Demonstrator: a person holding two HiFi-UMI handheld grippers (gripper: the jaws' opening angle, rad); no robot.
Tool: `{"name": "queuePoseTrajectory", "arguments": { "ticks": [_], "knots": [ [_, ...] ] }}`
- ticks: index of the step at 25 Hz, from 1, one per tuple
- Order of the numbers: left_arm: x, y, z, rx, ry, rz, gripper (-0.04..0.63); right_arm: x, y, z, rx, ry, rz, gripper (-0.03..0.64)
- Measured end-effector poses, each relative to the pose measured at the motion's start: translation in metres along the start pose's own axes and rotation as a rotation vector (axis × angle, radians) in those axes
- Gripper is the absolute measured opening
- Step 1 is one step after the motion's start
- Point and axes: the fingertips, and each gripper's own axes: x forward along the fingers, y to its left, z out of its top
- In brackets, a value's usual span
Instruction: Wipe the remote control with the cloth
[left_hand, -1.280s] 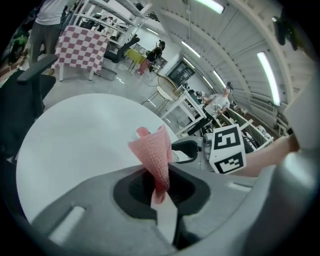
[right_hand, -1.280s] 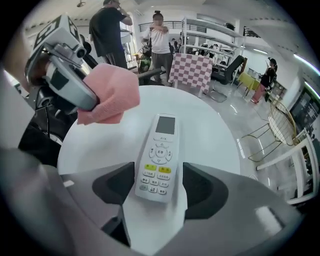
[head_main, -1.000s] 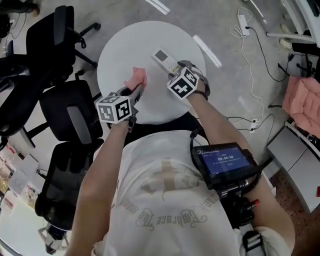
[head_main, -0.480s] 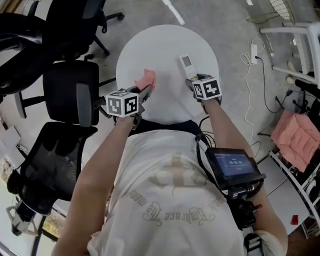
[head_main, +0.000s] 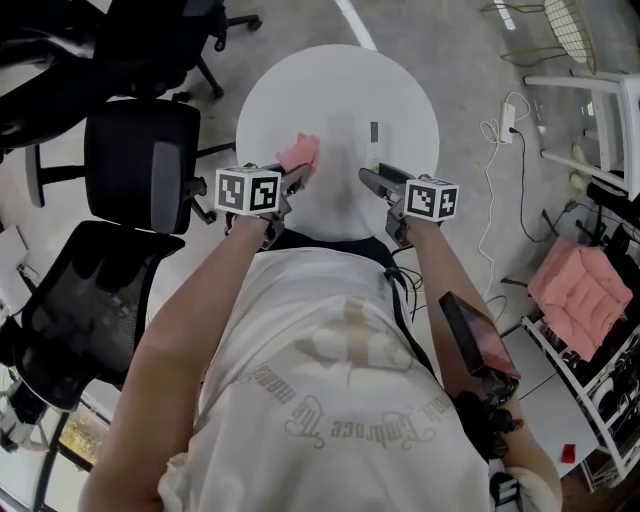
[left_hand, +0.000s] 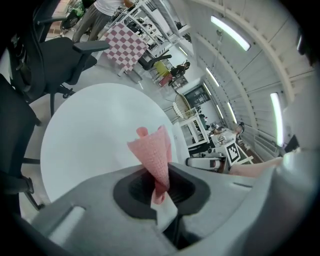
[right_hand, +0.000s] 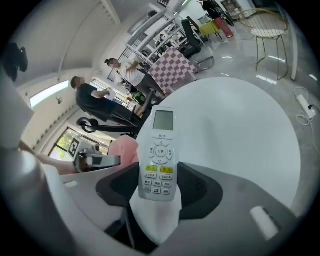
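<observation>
A white remote control (right_hand: 160, 155) with a small screen and yellow buttons stands between the jaws of my right gripper (right_hand: 160, 189), which is shut on its lower end. In the head view the remote (head_main: 373, 133) shows edge-on above the round white table (head_main: 340, 90), ahead of the right gripper (head_main: 372, 176). My left gripper (left_hand: 158, 188) is shut on a pink cloth (left_hand: 152, 152) that sticks up from its jaws. The cloth (head_main: 300, 153) hangs over the table's near left part, held by the left gripper (head_main: 294, 176), a short way left of the remote and apart from it.
Black office chairs (head_main: 140, 150) crowd the table's left side. Cables and a power strip (head_main: 505, 112) lie on the floor to the right, near a pink cushion (head_main: 583, 285). A screen device (head_main: 478, 345) hangs at the person's waist. People stand far off in the right gripper view.
The remote has left the tabletop: my right gripper lifted it and rolled it onto its edge. The left gripper with the cloth shifted slightly toward the table's middle.
</observation>
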Motion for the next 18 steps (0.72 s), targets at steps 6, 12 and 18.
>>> {"name": "queuePoseTrajectory", "arguments": {
  "ticks": [6, 12, 18],
  "knots": [
    [0.007, -0.022, 0.002, -0.032, 0.007, -0.062, 0.037, -0.008, 0.038, 0.014, -0.03, -0.072, 0.154, 0.249],
    [0.005, -0.055, 0.01, 0.0, -0.003, -0.143, 0.037, -0.016, 0.074, 0.04, -0.047, -0.165, 0.287, 0.249],
    [-0.009, -0.093, 0.03, -0.077, -0.108, -0.341, 0.038, -0.025, 0.117, 0.053, -0.129, -0.207, 0.413, 0.249]
  ]
}}
